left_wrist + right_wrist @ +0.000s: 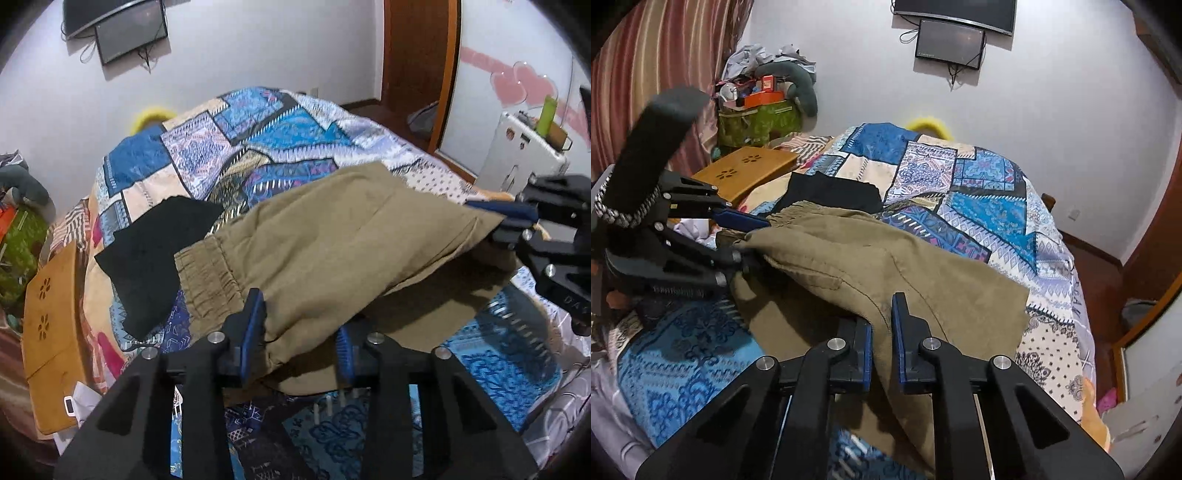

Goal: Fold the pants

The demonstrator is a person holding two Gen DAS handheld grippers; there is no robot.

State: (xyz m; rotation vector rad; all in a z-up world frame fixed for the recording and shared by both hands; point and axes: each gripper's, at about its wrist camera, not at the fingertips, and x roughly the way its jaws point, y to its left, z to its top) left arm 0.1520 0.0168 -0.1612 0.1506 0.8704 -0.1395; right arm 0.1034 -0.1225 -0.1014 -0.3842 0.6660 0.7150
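Khaki pants (332,236) lifted off bed (221,147), held btwn both grippers: left gripper (301,328) fingers clamped nr waistband, right gripper (882,339) fingers pinching far edge. Fold looks begun, prob one fold in; final folds + laying flat left.

Olive-khaki cotton pants (332,236) hang above blue patchwork bedspread (258,147), between my left gripper (299,332) and right gripper (882,332). Black folded cloth (155,254) lies on bedspread beyond left tongs, beside waistband. Orange wooden lap tray (746,170) farther left, at bed edge.
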